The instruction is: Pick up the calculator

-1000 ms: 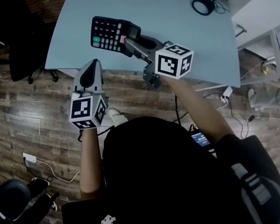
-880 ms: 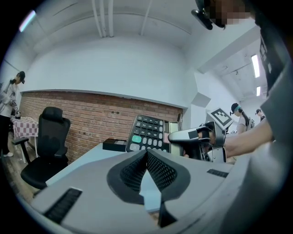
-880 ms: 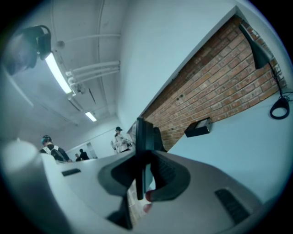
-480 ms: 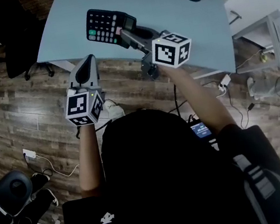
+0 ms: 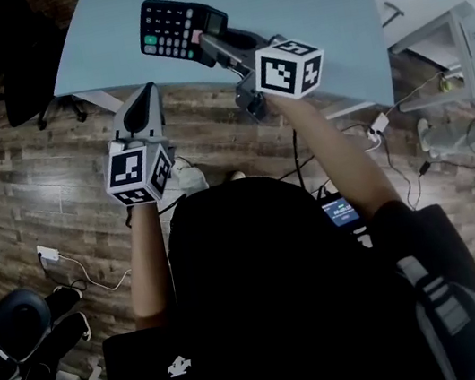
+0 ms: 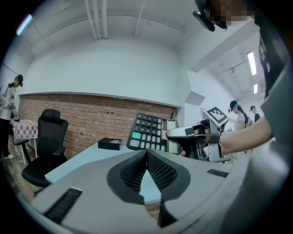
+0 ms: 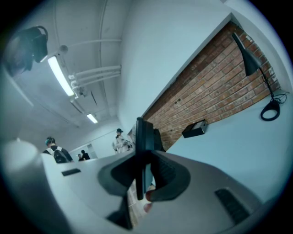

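Since the frame a second ago, the calculator (image 5: 176,30) and the right hand-held gripper (image 5: 210,45) have drifted together toward the top of the head view, while the left hand-held gripper (image 5: 148,109) has kept its place over the wooden floor (image 5: 28,189), just short of the near edge of the pale blue surface (image 5: 278,4). From above we see the right hand-held gripper clamped on the calculator's display end, keys facing up. What we cannot judge there (height off the surface) the left gripper view supplies: the calculator (image 6: 147,133) is held in the air, tilted up, its keys turned toward that camera. The right gripper view shows it only edge-on, a thin dark slab (image 7: 143,151) pinched between the two jaws (image 7: 145,183). In its own view the left hand-held gripper (image 6: 146,157) has its jaws closed against each other with nothing between them. Both gripper views show a small black box (image 6: 109,144) on the surface by the brick wall (image 6: 82,116). Only the right one and the head view show the black lamp (image 7: 270,109).
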